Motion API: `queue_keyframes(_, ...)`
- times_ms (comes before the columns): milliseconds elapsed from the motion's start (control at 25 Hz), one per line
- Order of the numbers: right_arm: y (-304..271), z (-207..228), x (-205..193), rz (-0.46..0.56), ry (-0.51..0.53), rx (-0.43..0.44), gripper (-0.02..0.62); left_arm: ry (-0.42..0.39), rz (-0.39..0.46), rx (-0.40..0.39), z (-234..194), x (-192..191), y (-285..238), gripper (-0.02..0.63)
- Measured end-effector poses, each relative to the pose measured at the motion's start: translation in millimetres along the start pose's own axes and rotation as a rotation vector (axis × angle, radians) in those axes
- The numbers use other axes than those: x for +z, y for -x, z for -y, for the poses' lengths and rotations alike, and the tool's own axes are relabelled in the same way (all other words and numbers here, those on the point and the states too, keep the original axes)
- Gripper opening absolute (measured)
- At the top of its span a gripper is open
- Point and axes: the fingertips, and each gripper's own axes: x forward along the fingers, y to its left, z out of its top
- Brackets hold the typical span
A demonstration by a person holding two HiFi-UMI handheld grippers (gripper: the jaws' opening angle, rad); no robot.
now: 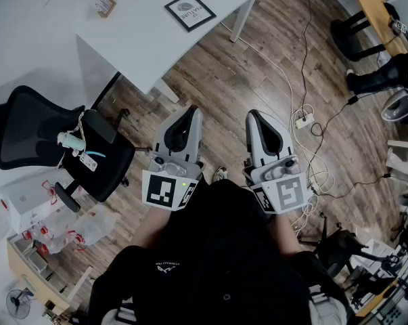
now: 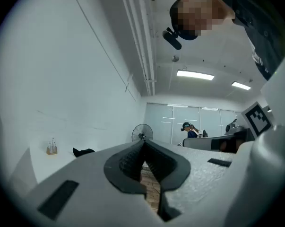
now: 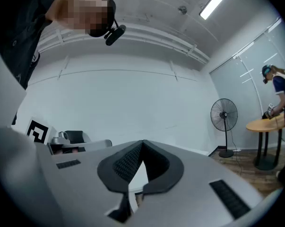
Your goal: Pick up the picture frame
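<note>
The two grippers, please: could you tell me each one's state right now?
Left gripper: closed, holding nothing.
Right gripper: closed, holding nothing.

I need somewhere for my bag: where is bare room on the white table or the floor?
The white table is bare between the small wooden stand and the picture frame, and toward its near corner. Floorboards just in front of the table are open. Crowded: cables on the right, office chair on the left.

Picture frame [image 1: 190, 11]: small print illegible.
</note>
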Motion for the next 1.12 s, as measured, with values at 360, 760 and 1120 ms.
queue_keyframes(360,141,-27,33,0.032,0.01,0.075,-0.002,-0.085,-0.015,0.072,135,11,93,0.008)
queue_keyframes(760,192,-59,42,0.079,-0.028,0.137,-0.002,-0.154,0.004,0.119,168,26,140,0.008)
queue_keyframes(1120,219,-52,49,0.092,-0.012,0.126,-0.002,-0.117,0.014,0.126,188,28,142,0.008)
